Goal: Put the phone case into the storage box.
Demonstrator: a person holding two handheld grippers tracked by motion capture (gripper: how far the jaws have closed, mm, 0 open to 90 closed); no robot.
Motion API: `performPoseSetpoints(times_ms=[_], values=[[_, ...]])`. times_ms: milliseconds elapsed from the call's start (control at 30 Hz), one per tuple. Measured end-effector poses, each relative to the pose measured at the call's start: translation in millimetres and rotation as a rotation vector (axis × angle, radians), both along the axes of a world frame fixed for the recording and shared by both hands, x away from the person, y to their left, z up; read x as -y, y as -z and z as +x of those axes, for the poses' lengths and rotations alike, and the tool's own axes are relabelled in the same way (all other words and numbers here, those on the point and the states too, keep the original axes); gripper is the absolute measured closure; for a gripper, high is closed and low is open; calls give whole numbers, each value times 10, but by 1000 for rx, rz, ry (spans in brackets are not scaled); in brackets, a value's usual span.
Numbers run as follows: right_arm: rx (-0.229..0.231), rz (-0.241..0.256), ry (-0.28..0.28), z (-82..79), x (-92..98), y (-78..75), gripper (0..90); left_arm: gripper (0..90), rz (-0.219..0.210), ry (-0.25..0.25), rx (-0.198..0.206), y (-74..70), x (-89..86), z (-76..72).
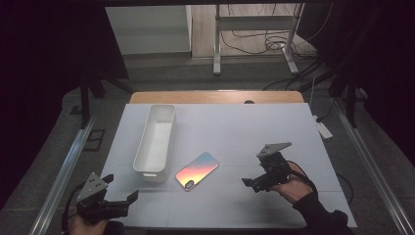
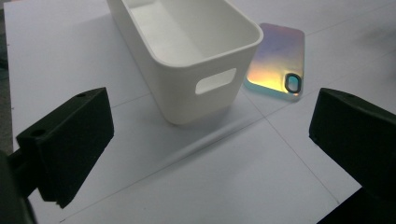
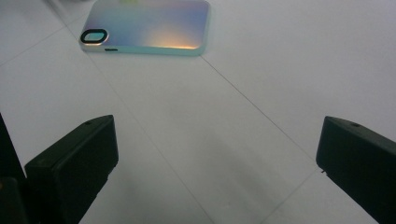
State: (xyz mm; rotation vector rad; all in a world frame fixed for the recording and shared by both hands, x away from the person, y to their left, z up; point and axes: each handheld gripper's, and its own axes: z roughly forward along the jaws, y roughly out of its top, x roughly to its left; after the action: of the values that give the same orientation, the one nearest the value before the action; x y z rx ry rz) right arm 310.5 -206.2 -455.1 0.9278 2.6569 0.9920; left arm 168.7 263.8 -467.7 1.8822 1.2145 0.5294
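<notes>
Iridescent phone case [image 1: 196, 170] flat on bench [image 1: 274, 132], right of white bin [image 1: 155, 142], left hand-held gripper [image 1: 120, 192] agape at near-left edge, arm cut off, right hand-held gripper [image 1: 250, 183] agape, empty, near case.

White table [image 1: 274, 132] bears bin [image 1: 155, 142], apparently phone case [image 1: 197, 170].

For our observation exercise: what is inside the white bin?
Nothing shows inside the white bin: its floor looks bare. The phone case lies beside it on the table. The near wall hides a strip of floor.

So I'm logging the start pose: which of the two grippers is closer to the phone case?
The right gripper: it sits just right of the iridescent phone case, jaws open toward it. The left gripper waits farther off at the table's near-left corner.
</notes>
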Motion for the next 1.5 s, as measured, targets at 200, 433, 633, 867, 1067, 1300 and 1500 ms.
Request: performPoseSetpoints(times_ms=[200, 433, 633, 867, 1067, 1300, 1500], values=[[-5, -8, -26, 51, -120, 17, 0, 6, -1, 0, 0, 0, -4, 2], [-15, -22, -48, 117, -229, 52, 0, 5, -1, 0, 0, 0, -5, 2], [-18, -39, -78, 170, -362, 87, 0, 5, -1, 2, 0, 0, -6, 3], [-24, -43, -105, 242, -499, 124, 0, 5, -2, 3, -1, 1, -7, 5], [-34, -64, -123, 296, -642, 150, 0, 5, -2, 4, -2, 1, -7, 6], [-31, -86, -138, 326, -769, 168, 0, 5, -1, 5, -2, 2, -6, 7], [-39, -113, -141, 376, -884, 205, 0, 5, 0, 6, -3, 2, -5, 8]])
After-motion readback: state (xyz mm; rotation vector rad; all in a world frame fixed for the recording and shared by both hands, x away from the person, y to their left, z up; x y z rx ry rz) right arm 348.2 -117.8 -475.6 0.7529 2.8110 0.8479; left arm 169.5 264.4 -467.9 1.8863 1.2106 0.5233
